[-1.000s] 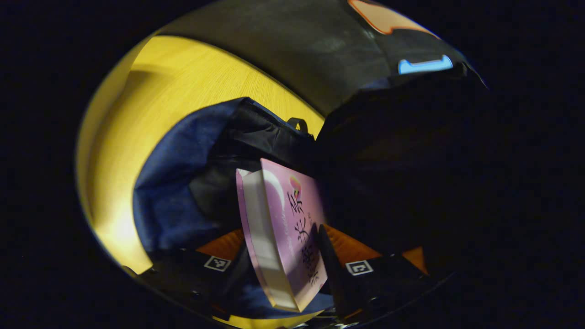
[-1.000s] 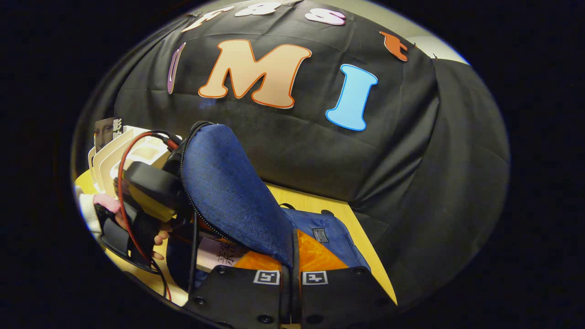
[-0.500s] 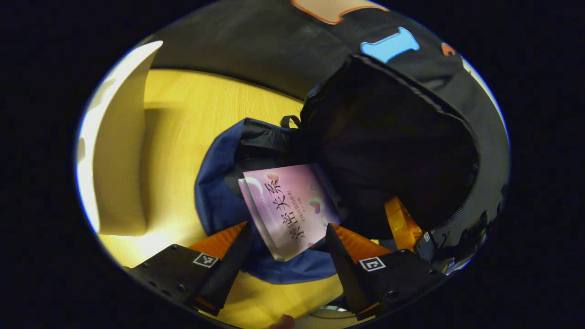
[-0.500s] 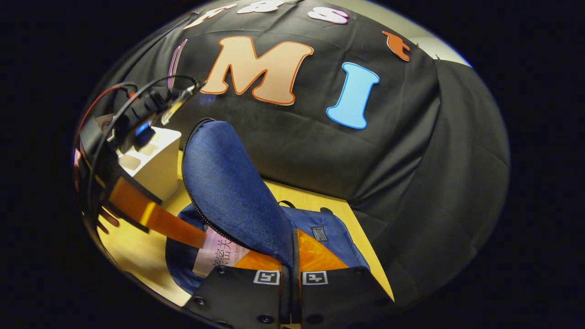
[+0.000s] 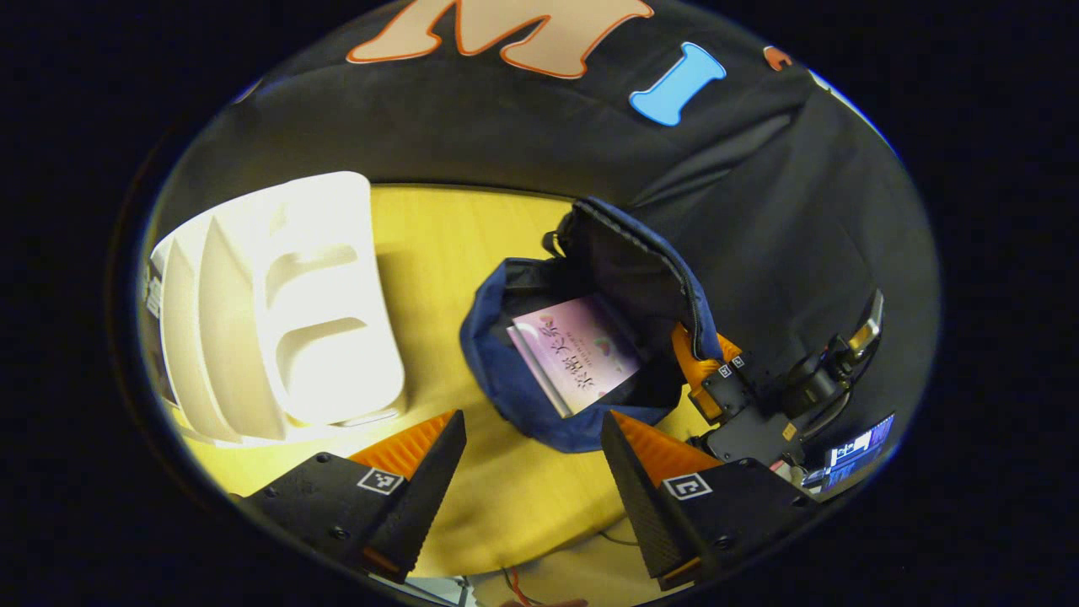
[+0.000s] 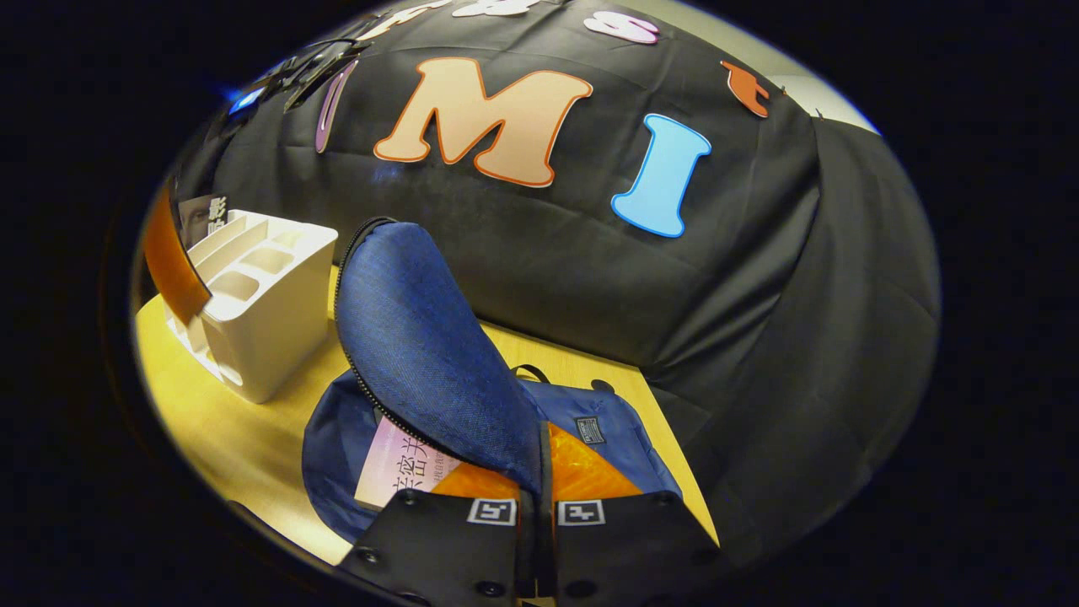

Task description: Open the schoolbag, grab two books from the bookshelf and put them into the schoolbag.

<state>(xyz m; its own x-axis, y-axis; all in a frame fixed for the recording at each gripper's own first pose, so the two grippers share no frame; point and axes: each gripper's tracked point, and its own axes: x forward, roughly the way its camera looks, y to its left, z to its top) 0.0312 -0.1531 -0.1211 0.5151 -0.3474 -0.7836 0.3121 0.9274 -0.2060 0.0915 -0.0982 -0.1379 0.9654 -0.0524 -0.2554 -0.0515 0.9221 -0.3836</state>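
**Pink book in the open schoolbag, flap pinched up by my right**

My left gripper hangs above the yellow tabletop with its jaws spread wide and nothing between them. Ahead of those jaws and apart from them lies the blue schoolbag, its mouth open toward me. Inside it rests a pink book, cover up, lying a little beyond my right-hand finger and clear of both. To the left of the bag, well apart from it, stands the white bookshelf with its dividers, and one book shows at its far end in the right gripper view.

My right gripper has its jaws pressed together on the edge of the schoolbag's flap, holding that flap raised and upright over the bag's opening. In the right gripper view the pink book lies just left of my jaws, under the lifted flap, partly hidden by it. In the left gripper view my right gripper shows at the right side of the bag, touching the flap's rim.
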